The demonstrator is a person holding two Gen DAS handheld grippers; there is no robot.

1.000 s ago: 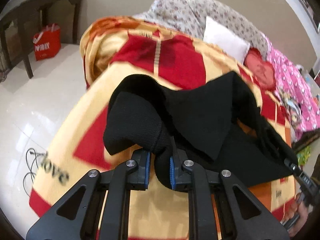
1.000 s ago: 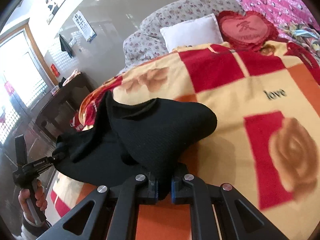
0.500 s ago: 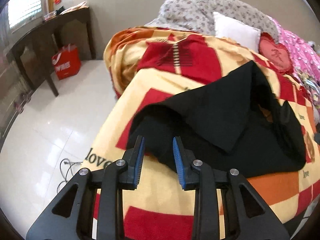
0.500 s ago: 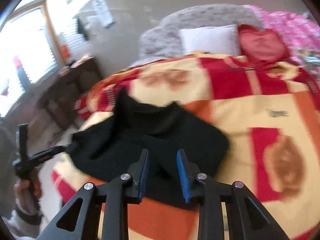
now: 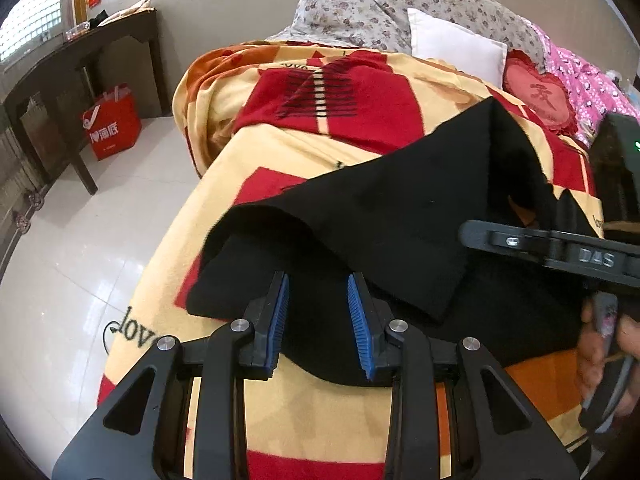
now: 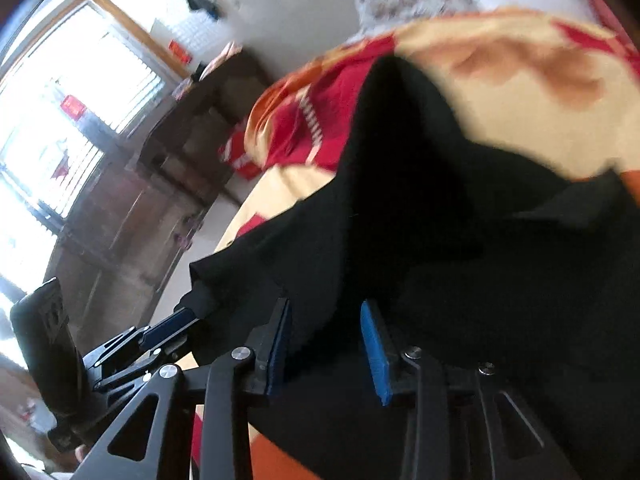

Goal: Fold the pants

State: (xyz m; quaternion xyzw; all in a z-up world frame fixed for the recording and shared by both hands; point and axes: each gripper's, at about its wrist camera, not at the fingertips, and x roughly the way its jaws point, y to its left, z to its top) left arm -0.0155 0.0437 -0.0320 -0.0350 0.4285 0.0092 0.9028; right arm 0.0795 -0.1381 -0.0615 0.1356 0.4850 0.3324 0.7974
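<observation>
The black pants lie folded over on a yellow and red blanket on the bed, one flap laid over the lower layer. My left gripper is open and empty, its blue pads just above the near edge of the pants. My right gripper is open and empty, low over the pants; its view is blurred. The right gripper also shows at the right of the left wrist view, and the left gripper shows at the lower left of the right wrist view.
A white pillow, a red heart cushion and a pink quilt lie at the head of the bed. A dark wooden table and a red bag stand on the white tiled floor to the left.
Both grippers have let go of the pants and opened. The pants now lie flat on the blanket. The right gripper has swung left toward the left gripper.
</observation>
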